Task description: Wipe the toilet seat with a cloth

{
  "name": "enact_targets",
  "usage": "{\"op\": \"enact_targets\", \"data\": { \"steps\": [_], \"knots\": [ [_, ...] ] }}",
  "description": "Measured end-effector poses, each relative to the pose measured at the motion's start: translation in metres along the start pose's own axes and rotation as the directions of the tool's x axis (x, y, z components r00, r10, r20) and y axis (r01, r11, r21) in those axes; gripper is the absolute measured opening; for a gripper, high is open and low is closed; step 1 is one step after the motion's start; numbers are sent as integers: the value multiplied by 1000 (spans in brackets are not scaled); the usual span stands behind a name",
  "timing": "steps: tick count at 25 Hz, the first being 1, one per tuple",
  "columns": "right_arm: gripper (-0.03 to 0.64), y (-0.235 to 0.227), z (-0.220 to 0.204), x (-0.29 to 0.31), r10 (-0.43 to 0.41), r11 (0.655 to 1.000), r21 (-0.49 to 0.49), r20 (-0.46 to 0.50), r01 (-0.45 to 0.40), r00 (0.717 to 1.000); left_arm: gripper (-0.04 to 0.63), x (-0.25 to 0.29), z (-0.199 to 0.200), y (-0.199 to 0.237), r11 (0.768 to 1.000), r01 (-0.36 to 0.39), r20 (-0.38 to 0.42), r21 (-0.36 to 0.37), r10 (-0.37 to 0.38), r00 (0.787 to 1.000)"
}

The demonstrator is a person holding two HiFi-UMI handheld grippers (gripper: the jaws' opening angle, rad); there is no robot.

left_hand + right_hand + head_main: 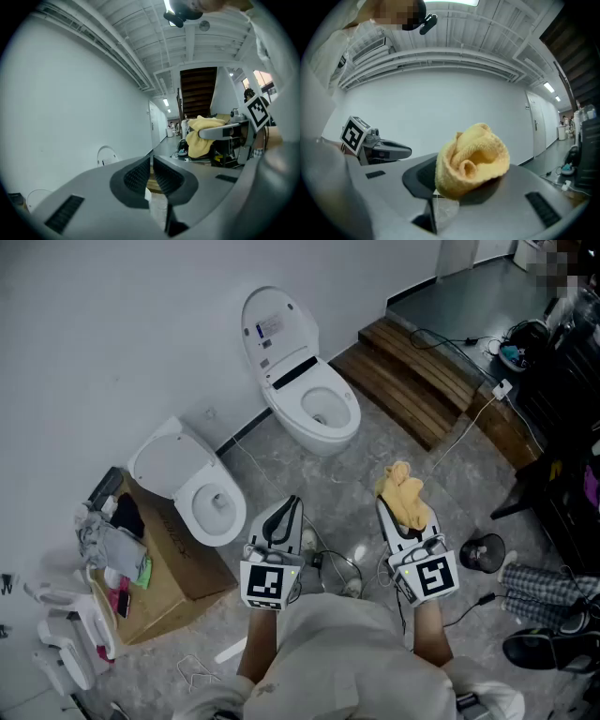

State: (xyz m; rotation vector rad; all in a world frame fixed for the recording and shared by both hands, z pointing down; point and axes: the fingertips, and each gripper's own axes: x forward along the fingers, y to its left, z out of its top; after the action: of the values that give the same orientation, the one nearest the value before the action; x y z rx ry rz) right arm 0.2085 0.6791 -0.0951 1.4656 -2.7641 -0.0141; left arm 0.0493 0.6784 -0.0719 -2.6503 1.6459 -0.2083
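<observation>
The right tool [396, 505] is clamping a bunched yellow cloth [405, 493] between its jaws, and the cloth is bulging out over the jaw tips in the right gripper view [472, 158]. It is hovering above the grey floor [309, 479], on the near side of the white toilet [314, 404] and well apart from it. That toilet's lid [272, 329] is standing raised and its seat [352, 401] is lying down around the bowl. The left tool [286, 515] is hanging beside the right one, also short of that toilet, with its jaws drawn together to a thin slit and gripping nothing. A second toilet [202, 493] is sitting to the left of the first, beside a cardboard box [178, 568].
</observation>
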Motion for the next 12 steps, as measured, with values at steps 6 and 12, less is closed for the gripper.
{"op": "enact_targets", "data": {
  "steps": [6,12],
  "knots": [
    [95,3,-10,66,19,1000,11,-7,-19,1000,31,38,-17,53,1000,16,-32,6,-15,999],
    [95,0,-14,139,-37,999,-1,-32,37,999,29,80,-22,115,997,71,-43,8,-71,997]
  ]
}}
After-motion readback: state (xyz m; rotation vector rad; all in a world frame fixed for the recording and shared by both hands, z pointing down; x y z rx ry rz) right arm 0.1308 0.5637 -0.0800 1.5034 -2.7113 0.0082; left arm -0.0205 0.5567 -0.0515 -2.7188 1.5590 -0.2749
